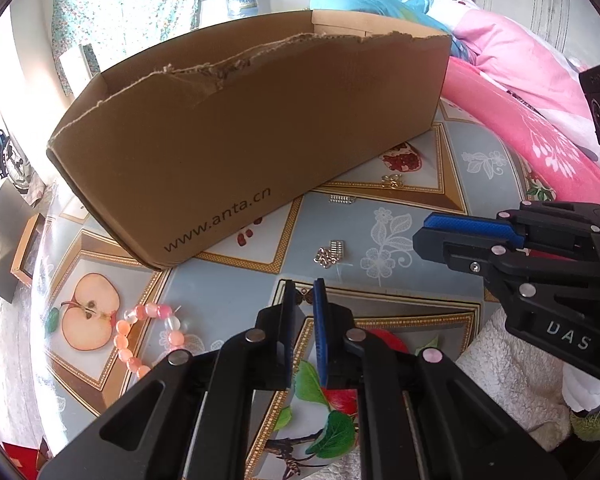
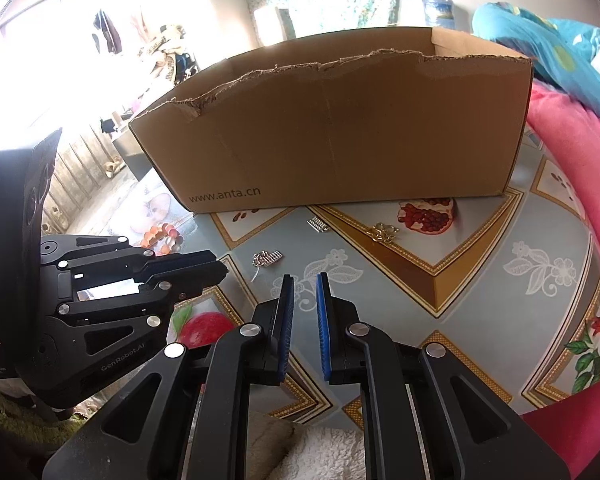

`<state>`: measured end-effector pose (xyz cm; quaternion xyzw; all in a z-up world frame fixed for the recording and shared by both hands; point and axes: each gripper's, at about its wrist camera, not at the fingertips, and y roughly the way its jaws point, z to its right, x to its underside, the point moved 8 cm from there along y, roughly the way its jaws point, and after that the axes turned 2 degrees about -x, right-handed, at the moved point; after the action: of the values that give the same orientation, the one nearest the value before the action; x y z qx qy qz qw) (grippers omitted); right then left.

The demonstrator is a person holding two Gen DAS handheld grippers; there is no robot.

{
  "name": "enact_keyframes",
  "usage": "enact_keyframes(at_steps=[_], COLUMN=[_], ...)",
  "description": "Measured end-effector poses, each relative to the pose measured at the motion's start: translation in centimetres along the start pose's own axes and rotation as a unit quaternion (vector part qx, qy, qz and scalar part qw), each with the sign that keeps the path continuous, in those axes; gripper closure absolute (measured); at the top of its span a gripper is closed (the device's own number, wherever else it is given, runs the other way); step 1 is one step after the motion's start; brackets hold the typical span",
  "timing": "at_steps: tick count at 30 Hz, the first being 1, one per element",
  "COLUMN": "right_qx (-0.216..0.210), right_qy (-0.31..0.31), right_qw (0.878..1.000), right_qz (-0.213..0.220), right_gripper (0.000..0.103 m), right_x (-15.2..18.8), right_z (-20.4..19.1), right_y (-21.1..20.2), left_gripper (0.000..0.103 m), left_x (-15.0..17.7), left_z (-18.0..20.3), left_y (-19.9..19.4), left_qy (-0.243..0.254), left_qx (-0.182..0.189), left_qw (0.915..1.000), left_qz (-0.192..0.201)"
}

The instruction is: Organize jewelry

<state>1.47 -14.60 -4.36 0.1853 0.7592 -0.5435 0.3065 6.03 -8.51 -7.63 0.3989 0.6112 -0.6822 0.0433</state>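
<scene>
A torn-topped cardboard box (image 1: 236, 136) marked www.anta.cn stands on the table; it also shows in the right wrist view (image 2: 340, 132). My left gripper (image 1: 304, 294) has its jaws close together, with a small dark butterfly-shaped trinket (image 1: 305, 295) between the tips. My right gripper (image 2: 305, 280) is open and empty above the tablecloth. On the cloth lie a silver piece (image 1: 331, 254), a small silver clip (image 1: 342, 199), a gold piece (image 1: 392, 181) and a pink bead bracelet (image 1: 140, 336). The same silver piece (image 2: 266, 258), clip (image 2: 317, 224) and gold piece (image 2: 382, 232) show in the right wrist view.
The fruit-patterned tablecloth (image 1: 420, 168) covers the table. Pink and blue bedding (image 1: 520, 92) lies to the right. A white fluffy cloth (image 1: 516, 376) sits at the near edge. The right gripper's body (image 1: 540, 248) shows in the left wrist view.
</scene>
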Motion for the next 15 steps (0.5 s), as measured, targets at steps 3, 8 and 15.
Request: enact_keyframes(at_steps=[3, 8, 15], right_qx=[-0.01, -0.015, -0.024], right_qy=[-0.03, -0.12, -0.166], right_qw=[1.0, 0.993, 0.985], right_qz=[-0.002, -0.011, -0.042], right_gripper=[0.077, 0.071, 0.072], right_x=[-0.5, -1.4, -2.4], right_z=[-1.2, -3.3, -4.1], right_y=[0.3, 1.6, 4.7], left_gripper=[0.095, 0.095, 0.095], left_x=[-0.1, 0.1, 0.6], left_z=[-0.8, -1.8, -2.2], left_y=[-0.3, -0.6, -0.5], left_qy=[-0.01, -0.027, -0.043], left_qx=[-0.003, 0.0, 0.017], left_qw=[0.9999, 0.9995, 0.9988], left_qz=[0.007, 0.014, 0.016])
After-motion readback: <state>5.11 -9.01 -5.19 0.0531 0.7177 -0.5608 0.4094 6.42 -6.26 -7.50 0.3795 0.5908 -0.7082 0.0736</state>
